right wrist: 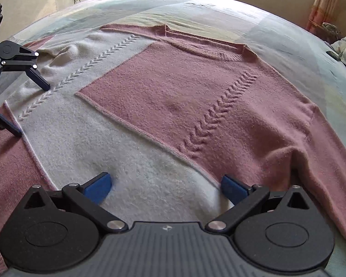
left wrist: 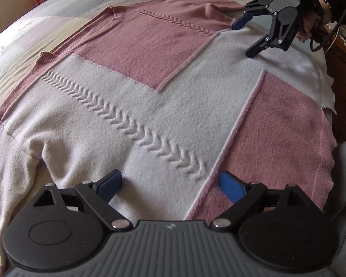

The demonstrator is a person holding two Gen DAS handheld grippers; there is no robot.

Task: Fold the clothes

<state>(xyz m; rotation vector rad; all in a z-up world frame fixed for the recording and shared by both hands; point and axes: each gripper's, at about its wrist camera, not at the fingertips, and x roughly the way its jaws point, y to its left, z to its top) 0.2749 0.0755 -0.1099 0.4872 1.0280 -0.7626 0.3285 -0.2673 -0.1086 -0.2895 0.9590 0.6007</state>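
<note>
Both grippers hang low over a pink and cream knitted sweater [left wrist: 150, 106] with raised chevron stitching, spread flat and face up on a bed with a pale patchwork cover [right wrist: 196, 9]. The left gripper [left wrist: 170, 185] points across the garment, its blue-padded fingers [left wrist: 109, 184] spread wide and holding nothing; cream knit lies between and just ahead of them, with the seam to a pink panel running under the right-hand pad. In the right wrist view that same gripper's black finger tips come down to the cream fabric near a rumpled cream sleeve; whether they press on it cannot be told. The right gripper [right wrist: 165, 188] is likewise spread wide and empty, its fingers [right wrist: 98, 188] straddling the border between the cream lower panel and the pink chest panel, the pink sleeve trailing off beyond the right-hand pad. From the left wrist view, the right gripper is tilted down toward the cream hem area, one tip at the cream knit and one by the pink edge, gripped by a hand [left wrist: 308, 26] behind it.
</note>
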